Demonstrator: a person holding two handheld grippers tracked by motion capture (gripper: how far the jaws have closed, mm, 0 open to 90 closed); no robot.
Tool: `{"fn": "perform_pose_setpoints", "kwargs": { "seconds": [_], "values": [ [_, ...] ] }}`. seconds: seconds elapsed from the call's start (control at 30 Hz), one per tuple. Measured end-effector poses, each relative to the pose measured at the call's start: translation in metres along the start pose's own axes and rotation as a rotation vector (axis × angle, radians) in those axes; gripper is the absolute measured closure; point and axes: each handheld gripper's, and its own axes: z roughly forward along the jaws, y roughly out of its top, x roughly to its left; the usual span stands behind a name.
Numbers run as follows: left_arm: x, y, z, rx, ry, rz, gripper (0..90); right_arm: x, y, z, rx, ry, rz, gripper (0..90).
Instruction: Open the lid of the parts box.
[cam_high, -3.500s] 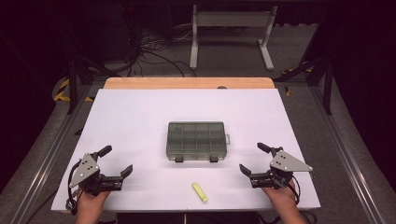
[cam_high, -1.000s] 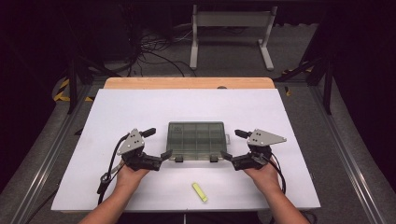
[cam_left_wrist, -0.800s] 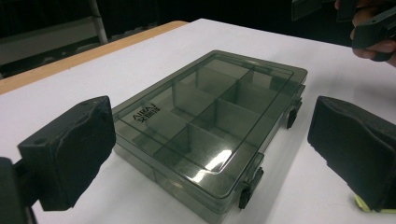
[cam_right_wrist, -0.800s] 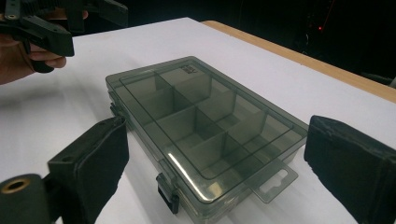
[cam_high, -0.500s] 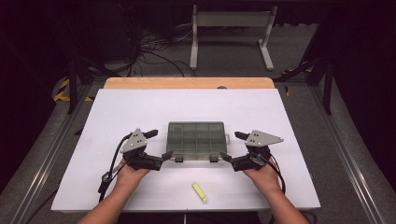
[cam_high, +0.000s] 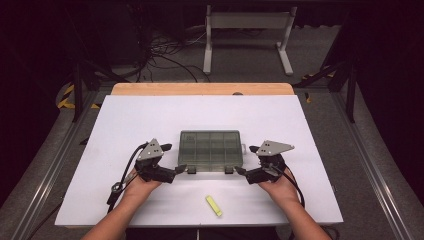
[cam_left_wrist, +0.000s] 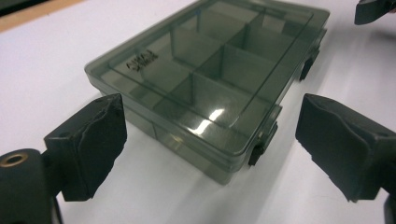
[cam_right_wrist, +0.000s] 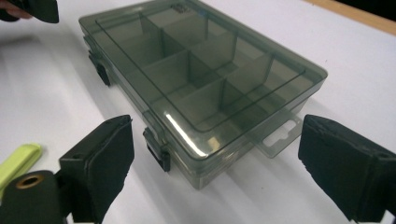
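Claws are held wide at the near corners of the smoky compartment box, shut on the white worktop: left claw, right claw, both just closing slightly, nothing gripped. Yellow-green marker is seen nearer.
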Motion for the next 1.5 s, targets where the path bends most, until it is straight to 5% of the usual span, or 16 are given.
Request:
{"fn": "perform_pose_setpoints", "kwargs": {
  "seconds": [0.3, 0.67, 1.03, 1.5],
  "values": [
    [0.001, -0.004, 0.006, 0.084, -0.019, -0.019, 11.1, 0.002, -0.008, 0.010, 0.078, 0.017, -0.007, 13.3],
    [-0.001, -0.008, 0.014, 0.180, -0.021, 0.020, 11.4, 0.002, -0.015, 0.016, 0.140, 0.021, -0.001, 15.5],
    [-0.004, -0.008, 0.009, 0.174, -0.044, 0.051, 25.4, 0.002, -0.015, 0.013, 0.125, 0.010, -0.012, 23.9],
    [-0.002, -0.009, 0.005, 0.172, -0.051, 0.049, 50.2, 0.002, -0.016, 0.010, 0.107, 0.028, -0.013, 51.6]
  ]
}}
